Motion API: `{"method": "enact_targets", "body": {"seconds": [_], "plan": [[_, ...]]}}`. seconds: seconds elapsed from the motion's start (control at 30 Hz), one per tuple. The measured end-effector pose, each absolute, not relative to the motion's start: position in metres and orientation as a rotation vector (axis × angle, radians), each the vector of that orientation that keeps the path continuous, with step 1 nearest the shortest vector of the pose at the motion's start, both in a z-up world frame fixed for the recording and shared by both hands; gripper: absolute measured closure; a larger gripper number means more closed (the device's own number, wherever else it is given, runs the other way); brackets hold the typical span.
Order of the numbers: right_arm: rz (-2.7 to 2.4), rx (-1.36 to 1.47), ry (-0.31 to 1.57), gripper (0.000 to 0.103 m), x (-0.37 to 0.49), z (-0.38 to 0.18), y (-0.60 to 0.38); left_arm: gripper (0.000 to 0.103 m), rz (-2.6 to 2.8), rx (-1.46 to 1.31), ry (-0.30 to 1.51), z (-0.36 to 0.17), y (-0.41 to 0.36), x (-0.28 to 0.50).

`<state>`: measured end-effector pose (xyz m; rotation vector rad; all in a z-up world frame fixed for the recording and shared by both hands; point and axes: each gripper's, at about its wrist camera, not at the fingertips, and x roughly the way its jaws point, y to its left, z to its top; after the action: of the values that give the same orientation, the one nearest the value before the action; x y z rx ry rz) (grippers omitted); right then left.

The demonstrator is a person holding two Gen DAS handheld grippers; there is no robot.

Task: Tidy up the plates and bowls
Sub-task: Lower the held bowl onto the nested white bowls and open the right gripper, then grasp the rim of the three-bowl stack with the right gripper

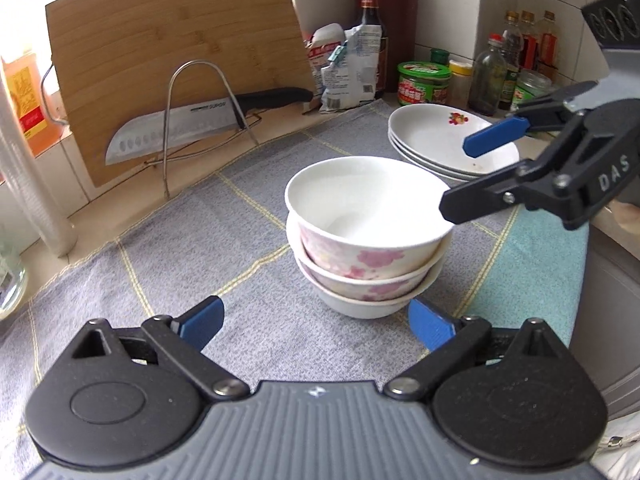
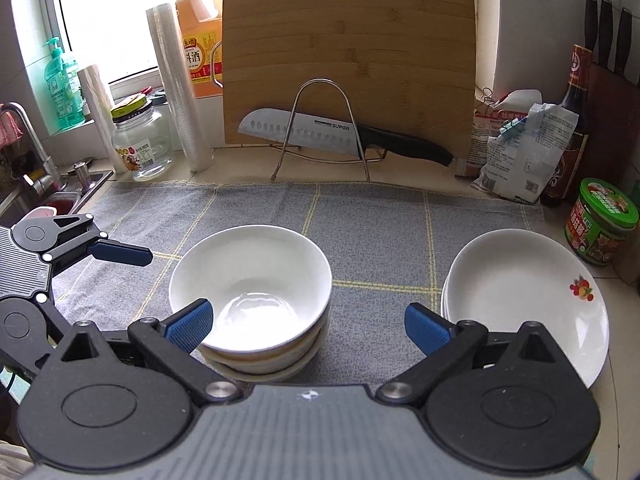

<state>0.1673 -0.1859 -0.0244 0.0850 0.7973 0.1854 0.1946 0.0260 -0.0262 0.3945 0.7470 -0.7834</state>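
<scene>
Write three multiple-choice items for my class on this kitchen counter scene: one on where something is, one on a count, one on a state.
1. Where does the knife rest?
A. In the sink
B. On the wire rack in front of the cutting board
C. Inside the top bowl

2. How many bowls make up the bowl stack?
A. One
B. Three
C. Five

3. What state is the right gripper in?
A. Open, holding nothing
B. Shut on a plate
C. Shut on a bowl

Answers: 1 B, the blade lies across the wire rack against the cutting board. 2 B, the left wrist view shows three nested rims. 3 A, its blue pads stand wide apart with nothing pressed between them.
</scene>
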Motion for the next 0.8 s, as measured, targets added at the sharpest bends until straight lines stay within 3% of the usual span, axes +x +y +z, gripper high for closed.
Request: {"method": "enact_targets", "body": {"seconds": [0.5,0.8], "plan": [[0.246,-0.059,0.913,0.0,0.169,-0.107,-0.179,0.005,-0.784,0.449,0.829,-0.06,0.019,0.198],[0.228,-0.113,0.919,0.0,0.178,-0.114,-0.171,0.001,-0.878,0.447,0.835,-0.087,0.017,0.219]]}}
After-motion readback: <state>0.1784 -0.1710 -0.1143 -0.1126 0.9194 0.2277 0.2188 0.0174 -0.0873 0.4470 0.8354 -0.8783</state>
